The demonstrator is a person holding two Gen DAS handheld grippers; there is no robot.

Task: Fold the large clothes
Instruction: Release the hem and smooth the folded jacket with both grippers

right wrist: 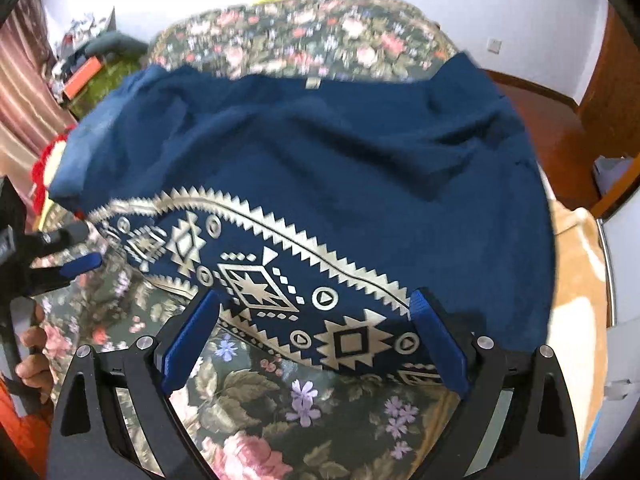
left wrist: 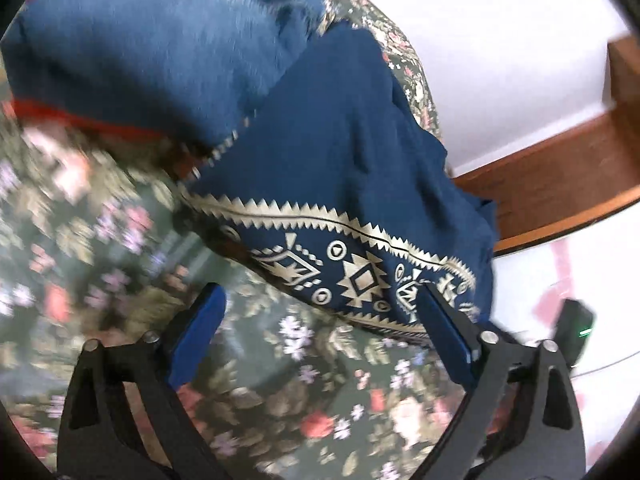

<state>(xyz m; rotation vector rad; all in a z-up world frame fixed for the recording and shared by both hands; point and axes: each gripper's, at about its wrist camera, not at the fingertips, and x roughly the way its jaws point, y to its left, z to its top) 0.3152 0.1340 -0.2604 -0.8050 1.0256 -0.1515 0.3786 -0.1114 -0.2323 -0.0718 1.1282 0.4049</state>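
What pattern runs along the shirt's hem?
Pale gold geometric diamonds and zigzags on the navy shirt; right wrist view shows it best.

Home bedroom, probably: floral bedspread (right wrist: 320,36) over bed, brown wooden frame (left wrist: 560,184) at its edge, pink curtain (right wrist: 20,80), white walls with wall socket (right wrist: 495,45).

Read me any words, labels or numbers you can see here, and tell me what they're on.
No text is readable in either view.
Neck tag on the blue garment: too small and blurred.
Gold print band along its hem: geometric shapes, no letters.
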